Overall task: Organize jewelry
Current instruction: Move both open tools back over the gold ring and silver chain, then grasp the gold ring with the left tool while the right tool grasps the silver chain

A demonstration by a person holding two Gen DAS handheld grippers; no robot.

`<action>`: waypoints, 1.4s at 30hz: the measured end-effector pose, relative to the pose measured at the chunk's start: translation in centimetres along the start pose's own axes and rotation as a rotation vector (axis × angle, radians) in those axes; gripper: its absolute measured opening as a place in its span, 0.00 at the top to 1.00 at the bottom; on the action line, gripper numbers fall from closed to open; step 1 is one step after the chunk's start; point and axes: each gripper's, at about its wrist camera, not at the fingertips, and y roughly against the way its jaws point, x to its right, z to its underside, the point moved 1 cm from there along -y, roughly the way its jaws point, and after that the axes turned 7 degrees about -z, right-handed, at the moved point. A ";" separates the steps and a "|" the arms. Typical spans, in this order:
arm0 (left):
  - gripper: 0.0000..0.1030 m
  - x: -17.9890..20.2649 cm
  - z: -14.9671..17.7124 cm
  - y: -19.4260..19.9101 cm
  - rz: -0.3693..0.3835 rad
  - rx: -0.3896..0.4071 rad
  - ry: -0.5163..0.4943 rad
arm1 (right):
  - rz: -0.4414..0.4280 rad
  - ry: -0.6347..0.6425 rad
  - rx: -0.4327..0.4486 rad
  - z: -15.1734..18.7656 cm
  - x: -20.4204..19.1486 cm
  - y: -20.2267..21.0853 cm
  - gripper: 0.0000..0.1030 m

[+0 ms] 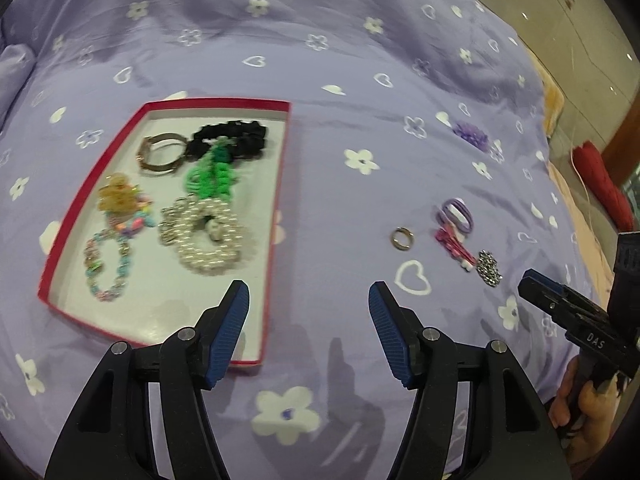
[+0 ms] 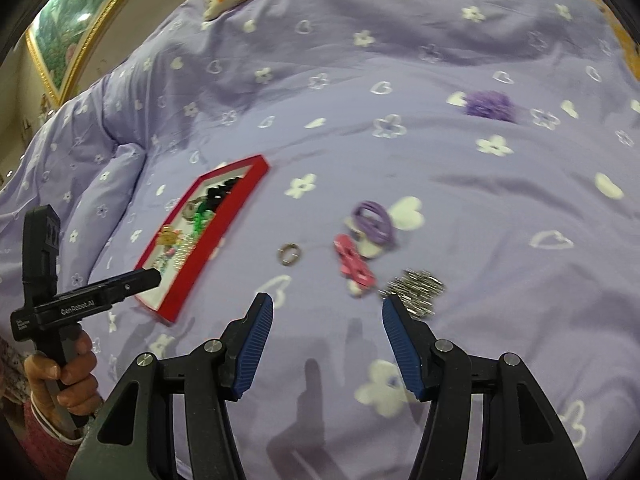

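A lilac bedspread (image 1: 360, 60) printed with white flowers and hearts covers the bed. On it lies a red tray (image 1: 80, 216) holding a pearl string (image 1: 208, 236), green band (image 1: 212, 176), black scrunchie (image 1: 232, 140) and bangle (image 1: 160, 154). To its right, loose on the cloth, lie a ring (image 1: 402, 238), purple ties (image 1: 456, 214), pink clip (image 1: 454, 246) and silver chain (image 1: 490, 268). The left gripper (image 1: 308, 300) hangs over the tray's near right edge, the right gripper (image 2: 328, 312) just short of the chain; both stand with jaws apart and hold nothing.
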 end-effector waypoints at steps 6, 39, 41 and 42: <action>0.36 2.4 -0.1 -1.3 0.010 -0.017 -0.058 | 0.057 0.014 -0.004 0.7 1.6 0.1 0.41; 0.56 10.0 -2.7 -10.0 0.007 -0.026 -0.285 | 0.198 0.194 -0.063 0.2 3.1 -5.4 0.53; 0.79 10.2 -2.5 -9.8 0.017 -0.020 -0.299 | 0.201 0.193 -0.060 0.3 3.1 -5.4 0.62; 0.79 10.3 -2.5 -9.7 0.022 -0.019 -0.305 | 0.203 0.193 -0.058 0.3 3.0 -5.4 0.70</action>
